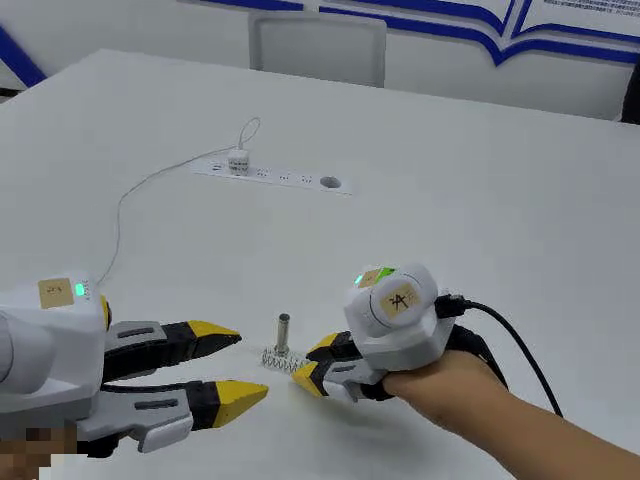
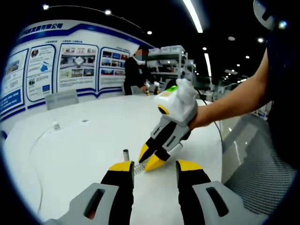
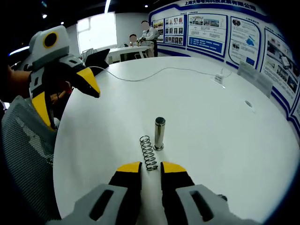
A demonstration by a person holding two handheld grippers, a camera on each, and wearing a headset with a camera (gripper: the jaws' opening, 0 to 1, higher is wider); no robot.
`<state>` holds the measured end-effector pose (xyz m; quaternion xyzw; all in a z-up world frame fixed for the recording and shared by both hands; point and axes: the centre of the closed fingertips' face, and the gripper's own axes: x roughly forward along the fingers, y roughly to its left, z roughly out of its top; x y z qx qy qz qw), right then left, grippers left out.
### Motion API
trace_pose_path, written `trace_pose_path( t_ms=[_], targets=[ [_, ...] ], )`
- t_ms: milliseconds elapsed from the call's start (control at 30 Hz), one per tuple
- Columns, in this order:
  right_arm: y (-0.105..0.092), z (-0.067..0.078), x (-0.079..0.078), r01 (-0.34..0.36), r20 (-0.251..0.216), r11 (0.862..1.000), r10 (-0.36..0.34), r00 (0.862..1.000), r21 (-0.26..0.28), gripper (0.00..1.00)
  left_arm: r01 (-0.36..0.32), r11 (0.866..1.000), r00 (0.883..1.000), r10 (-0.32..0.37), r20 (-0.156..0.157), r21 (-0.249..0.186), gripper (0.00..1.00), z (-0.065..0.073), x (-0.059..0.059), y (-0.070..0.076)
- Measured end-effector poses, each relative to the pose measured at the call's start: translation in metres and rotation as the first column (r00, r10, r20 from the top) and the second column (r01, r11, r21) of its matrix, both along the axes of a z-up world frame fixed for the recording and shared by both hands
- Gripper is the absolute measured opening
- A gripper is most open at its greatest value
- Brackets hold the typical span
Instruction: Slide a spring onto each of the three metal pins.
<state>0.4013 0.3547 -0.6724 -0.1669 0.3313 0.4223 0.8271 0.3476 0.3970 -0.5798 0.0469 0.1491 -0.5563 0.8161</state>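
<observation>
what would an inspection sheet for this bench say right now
surface: white table
job's things: one pin upright; one spring lying at its base, not on it
clutter: nothing seen
grippers: left tongs open, beside the pin; right tongs narrowly open, tips at the spring's end
cables: strip with a plug and white lead; black lead from the right tongs
surroundings: chair behind the table, posters on the wall, person standing far off
</observation>
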Motion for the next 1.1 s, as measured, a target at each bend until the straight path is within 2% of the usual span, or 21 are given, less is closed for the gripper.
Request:
trace_pose_path(
  t_ms=[233,533,633,867,1100],
  targets=[
    [0.001,-0.004,-0.002,-0.004,-0.014,1.0,0.004,1.0,-0.003,0.14,-0.001,1.0,1.0,0.001,-0.004,0.0,0.37,-0.001,0.0,0.0],
    [0.001,0.0,-0.007,-0.013,-0.011,1.0,0.013,1.0,-0.006,0.11,-0.002,1.0,1.0,0.002,-0.006,0.0,0.37,-0.003,-0.001,0.001],
    [0.002,0.005,-0.011,-0.025,-0.008,1.0,0.025,1.0,-0.009,0.11,-0.002,1.0,1.0,0.002,-0.008,0.003,0.37,-0.005,-0.001,0.001],
    [-0.003,0.017,-0.029,-0.082,0.001,0.995,0.082,0.997,-0.056,0.11,0.021,0.999,1.0,-0.021,-0.006,0.026,0.37,-0.011,-0.004,-0.003],
    [-0.005,0.04,-0.054,-0.168,-0.012,0.982,0.167,0.986,-0.082,0.11,0.073,0.994,0.997,-0.075,0.028,0.081,0.37,-0.016,-0.011,-0.013]
  ],
)
